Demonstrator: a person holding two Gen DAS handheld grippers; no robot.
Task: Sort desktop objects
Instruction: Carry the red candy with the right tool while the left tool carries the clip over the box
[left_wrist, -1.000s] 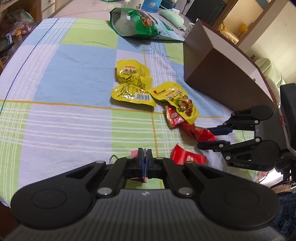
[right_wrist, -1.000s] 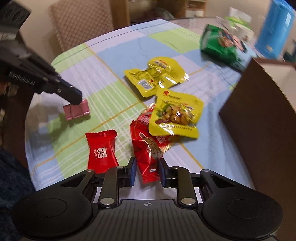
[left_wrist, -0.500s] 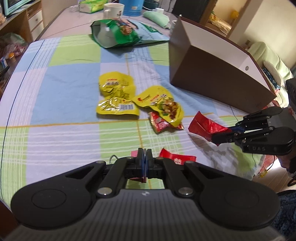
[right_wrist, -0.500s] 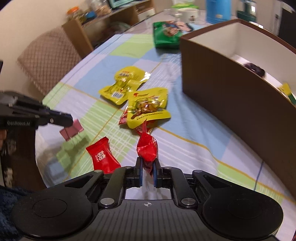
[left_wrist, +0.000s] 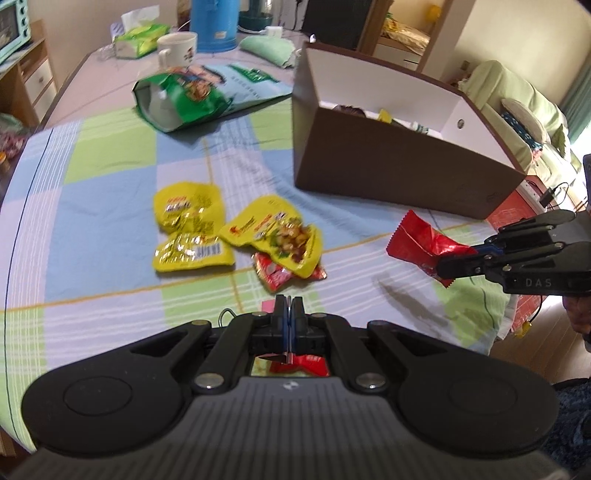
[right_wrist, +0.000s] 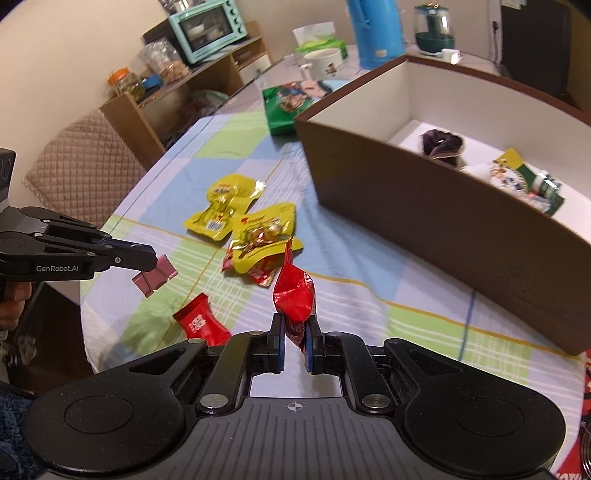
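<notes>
Left gripper (left_wrist: 287, 306) clenches pink binder clip (right_wrist: 155, 277) | right gripper (right_wrist: 295, 341) grips red snack packet (right_wrist: 293, 293) | both raised clear, seemingly bound for the brown box (right_wrist: 424, 206)

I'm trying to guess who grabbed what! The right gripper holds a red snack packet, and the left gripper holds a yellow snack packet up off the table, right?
Not quite. The left gripper holds a pink binder clip, not a yellow packet; the right wrist view shows it. The yellow snack packets lie on the tablecloth. The right gripper does hold a red snack packet.
</notes>
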